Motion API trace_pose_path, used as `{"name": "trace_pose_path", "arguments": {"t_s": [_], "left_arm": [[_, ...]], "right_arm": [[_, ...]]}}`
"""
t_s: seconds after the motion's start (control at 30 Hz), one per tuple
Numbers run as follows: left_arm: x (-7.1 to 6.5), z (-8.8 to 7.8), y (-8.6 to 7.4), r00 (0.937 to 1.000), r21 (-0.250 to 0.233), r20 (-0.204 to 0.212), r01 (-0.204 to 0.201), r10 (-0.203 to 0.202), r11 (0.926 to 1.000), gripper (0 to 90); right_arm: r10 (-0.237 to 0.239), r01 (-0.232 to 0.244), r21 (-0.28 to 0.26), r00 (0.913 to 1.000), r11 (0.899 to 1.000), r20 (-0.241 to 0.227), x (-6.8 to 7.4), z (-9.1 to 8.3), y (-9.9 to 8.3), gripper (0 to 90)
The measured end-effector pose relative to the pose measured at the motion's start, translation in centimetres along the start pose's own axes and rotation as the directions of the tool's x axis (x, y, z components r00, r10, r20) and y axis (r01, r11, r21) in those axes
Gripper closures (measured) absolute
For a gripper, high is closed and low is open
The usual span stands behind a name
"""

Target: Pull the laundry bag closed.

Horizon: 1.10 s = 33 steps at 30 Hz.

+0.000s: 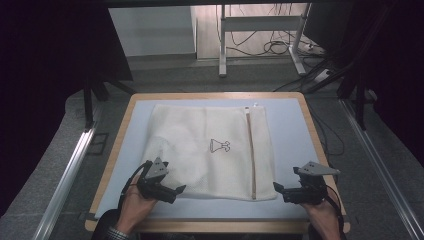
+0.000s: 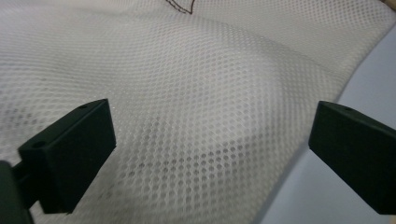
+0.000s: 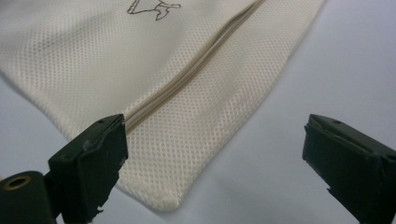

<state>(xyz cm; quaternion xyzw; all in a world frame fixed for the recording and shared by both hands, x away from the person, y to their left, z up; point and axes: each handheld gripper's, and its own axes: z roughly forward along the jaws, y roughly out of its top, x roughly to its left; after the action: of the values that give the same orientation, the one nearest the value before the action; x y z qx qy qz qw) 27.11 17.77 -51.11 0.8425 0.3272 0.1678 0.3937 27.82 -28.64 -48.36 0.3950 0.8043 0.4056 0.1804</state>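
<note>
I hold both tools spread at a cream mesh laundry bag (image 1: 210,152) lying flat mid-frame on the worktop (image 1: 290,125): left tool (image 1: 181,189) over its lower-left corner, right tool (image 1: 275,187) beside lower-right. Approach step, prob.; next, pinch both corners.

Place: a lab or test room, judged from the rig.
Surface (image 1: 116,165): a wood-edged board with a pale blue mat, set between metal rails (image 1: 67,175).
Floor: grey carpet is seen, with loose cables (image 1: 272,47) trailing across it.
Background: a metal desk frame (image 1: 260,30) and dark screens are seen.
</note>
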Motion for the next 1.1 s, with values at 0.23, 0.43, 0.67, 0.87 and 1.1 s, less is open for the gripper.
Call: {"name": "trace_pose_path", "arguments": {"t_s": [0.23, 0.43, 0.67, 0.87, 1.1], "left_arm": [[-0.46, -0.01, 0.0, 0.999, -0.026, -0.037, -0.027, 0.026, 0.9993, 0.3], [-0.52, 0.2, 0.02, 0.9979, -0.028, -0.048, -0.045, 0.044, 0.9986, 0.7], [-0.55, 0.28, 0.05, 0.998, -0.019, -0.051, -0.038, 0.037, 0.9991, 0.6], [-0.77, 0.44, 0.2, 0.998, -0.005, -0.051, -0.039, 0.038, 0.9992, 0.6], [-0.9, 0.63, 0.65, 0.999, -0.007, -0.034, -0.029, 0.029, 0.9995, 1.3]], "right_arm": [[0.001, -0.002, -0.012, 0.9985, 1.0, -0.055, -0.45, -0.02, -0.36, 5.1], [-0.036, 0.037, 0.009, 0.9971, 0.999, -0.066, -0.18, 0.34, -0.41, 3.6], [-0.037, 0.04, 0.035, 0.9944, 0.999, -0.099, -0.1, 0.76, -0.56, 2.2], [-0.048, 0.051, 0.019, 0.9914, 0.999, -0.121, -0.04, 0.64, -0.52, 2.3], [-0.046, 0.048, 0.013, 0.9904, 0.999, -0.13, -0.04, 0.65, -0.44, 2.4]]}}
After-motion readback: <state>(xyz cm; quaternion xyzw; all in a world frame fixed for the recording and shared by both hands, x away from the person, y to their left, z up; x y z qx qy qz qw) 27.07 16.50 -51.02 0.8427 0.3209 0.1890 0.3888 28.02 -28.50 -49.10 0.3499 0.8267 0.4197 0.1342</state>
